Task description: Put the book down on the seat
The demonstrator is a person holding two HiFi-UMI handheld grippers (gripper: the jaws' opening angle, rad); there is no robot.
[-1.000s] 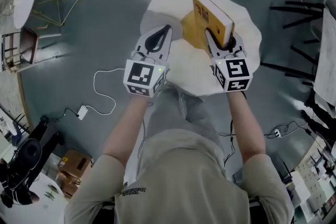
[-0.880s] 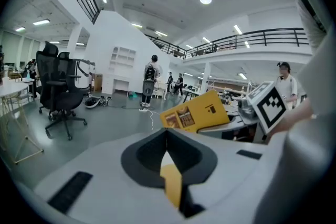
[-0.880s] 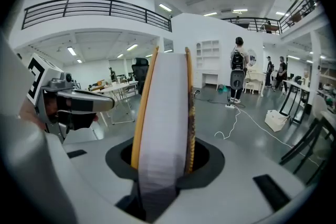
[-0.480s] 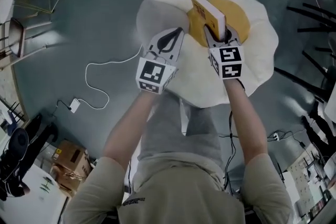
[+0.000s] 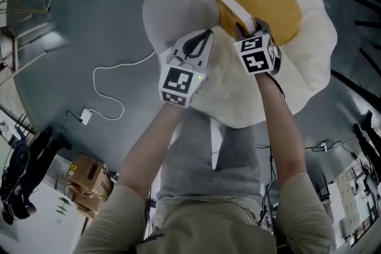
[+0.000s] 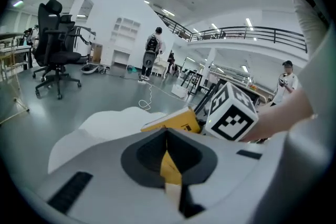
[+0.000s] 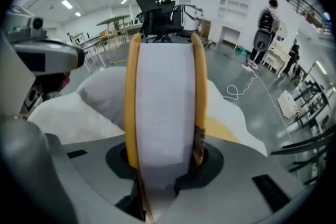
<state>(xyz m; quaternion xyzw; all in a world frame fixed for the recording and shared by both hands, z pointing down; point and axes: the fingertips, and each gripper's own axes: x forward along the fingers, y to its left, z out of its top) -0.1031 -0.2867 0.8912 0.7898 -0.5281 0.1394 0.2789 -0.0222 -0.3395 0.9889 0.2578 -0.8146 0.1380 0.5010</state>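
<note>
The seat is a fried-egg-shaped cushion (image 5: pixel 309 38), white with a yellow yolk (image 5: pixel 277 6), lying on the grey floor. A thick book (image 5: pixel 233 8) with yellow covers and white page edges (image 7: pixel 163 86) stands on edge over the yolk's left side. My right gripper (image 5: pixel 247 28) grips its near end; the jaws are closing on the covers. Whether the book touches the cushion I cannot tell. My left gripper (image 5: pixel 204 38) hovers beside it to the left, shut and holding nothing. From the left gripper view the book (image 6: pixel 170 122) and the right gripper's marker cube (image 6: pixel 231 113) show ahead.
A white cable (image 5: pixel 110 83) loops over the floor left of the cushion. A cardboard box (image 5: pixel 89 178) sits near the lower left. Dark chair legs (image 5: pixel 364 3) stand at the right edge. An office chair (image 6: pixel 55 34) and people (image 6: pixel 152 52) are farther off.
Both grippers and the book have moved forward over the cushion, and the book has tipped lower toward the yolk. The left gripper stayed alongside, shut.
</note>
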